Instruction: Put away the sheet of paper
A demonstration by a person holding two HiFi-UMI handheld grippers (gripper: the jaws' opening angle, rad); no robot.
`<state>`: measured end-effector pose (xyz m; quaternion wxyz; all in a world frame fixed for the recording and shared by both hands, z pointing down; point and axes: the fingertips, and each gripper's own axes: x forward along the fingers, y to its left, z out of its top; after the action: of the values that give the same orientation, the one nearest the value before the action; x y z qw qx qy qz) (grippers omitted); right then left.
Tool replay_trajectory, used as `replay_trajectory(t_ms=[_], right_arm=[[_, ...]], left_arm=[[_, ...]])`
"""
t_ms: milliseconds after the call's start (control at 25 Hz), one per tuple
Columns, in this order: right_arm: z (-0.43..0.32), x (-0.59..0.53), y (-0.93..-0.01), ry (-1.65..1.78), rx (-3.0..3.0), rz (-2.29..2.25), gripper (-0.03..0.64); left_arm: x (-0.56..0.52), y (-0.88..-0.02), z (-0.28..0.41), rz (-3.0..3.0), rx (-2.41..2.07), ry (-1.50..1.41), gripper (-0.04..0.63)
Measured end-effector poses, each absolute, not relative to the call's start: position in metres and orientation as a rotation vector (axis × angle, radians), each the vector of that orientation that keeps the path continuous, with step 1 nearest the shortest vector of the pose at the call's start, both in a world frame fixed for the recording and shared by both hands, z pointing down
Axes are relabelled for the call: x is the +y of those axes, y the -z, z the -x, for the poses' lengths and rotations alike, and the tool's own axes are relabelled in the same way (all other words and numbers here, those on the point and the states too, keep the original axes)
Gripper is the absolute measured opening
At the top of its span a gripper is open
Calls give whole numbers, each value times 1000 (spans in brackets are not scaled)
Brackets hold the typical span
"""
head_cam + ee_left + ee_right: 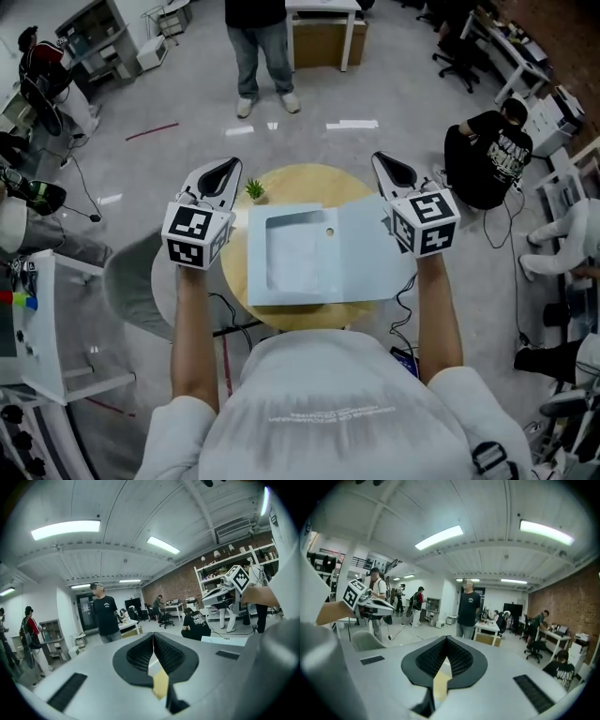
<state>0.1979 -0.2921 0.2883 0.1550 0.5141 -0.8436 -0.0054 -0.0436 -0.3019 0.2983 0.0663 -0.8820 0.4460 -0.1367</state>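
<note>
An open pale blue folder (361,258) lies on the round wooden table (309,178). In its left half, inside a raised rim, rests the pale sheet of paper (289,255). My left gripper (228,165) is held up off the table's left edge, apart from the folder. Its jaws are shut with nothing between them (153,633). My right gripper (382,159) is held up above the folder's right flap, also shut and holding nothing (446,637). Both point out level across the room. The gripper views show neither table nor paper.
A small green plant (254,190) stands at the table's far left, beside the folder. A person (262,47) stands beyond the table and another (487,155) crouches at the right. A grey chair (131,281) and a white shelf (42,328) are at my left.
</note>
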Motion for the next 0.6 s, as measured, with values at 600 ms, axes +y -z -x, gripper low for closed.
replay_trajectory(t_ms=[600], right_arm=[[-179, -260, -235, 209, -2498, -1413, 28]], left_arm=[[-267, -219, 31, 2530, 1247, 286, 20]])
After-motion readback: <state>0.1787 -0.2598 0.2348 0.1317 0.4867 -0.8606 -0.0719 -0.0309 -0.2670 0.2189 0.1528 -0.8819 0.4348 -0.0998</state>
